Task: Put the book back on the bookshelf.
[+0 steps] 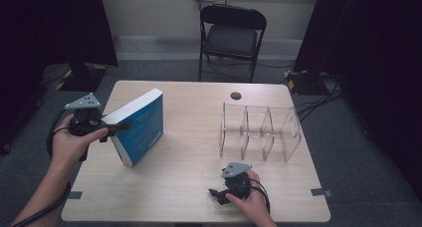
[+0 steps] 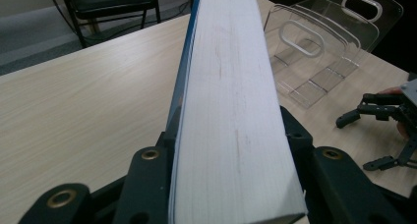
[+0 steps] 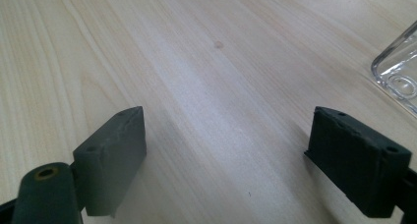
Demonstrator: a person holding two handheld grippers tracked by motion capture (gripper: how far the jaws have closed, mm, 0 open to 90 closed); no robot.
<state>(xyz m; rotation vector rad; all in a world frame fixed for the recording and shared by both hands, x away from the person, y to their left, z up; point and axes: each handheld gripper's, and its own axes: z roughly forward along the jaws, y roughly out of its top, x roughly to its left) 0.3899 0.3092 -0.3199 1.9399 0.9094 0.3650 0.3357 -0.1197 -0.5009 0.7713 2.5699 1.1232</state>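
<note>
**Book Held on Edge at Left of Counter: Transfer to Divider Rack Pending**

The counter (image 1: 189,187) carries two items. The book (image 1: 142,125), with a blue cover, stands tilted on its lower edge at the left side, one end raised off the surface. The clear divider rack (image 1: 261,132) stands at the right side, well apart from the book, with its three compartments empty.

The left gripper (image 1: 107,127) grips the book at its near end. In the left gripper view its jaws are pressed against both covers, with the page block (image 2: 236,111) between them. The right gripper (image 1: 221,194) rests low at the near edge, just in front of the rack; its jaws are spread with nothing between them.

Judged step: lift and carry, grasp secured. The next move probably calls for raising the book clear, keeping it upright, and aligning it with one compartment opening. The right gripper is free to steady the rack.
</note>
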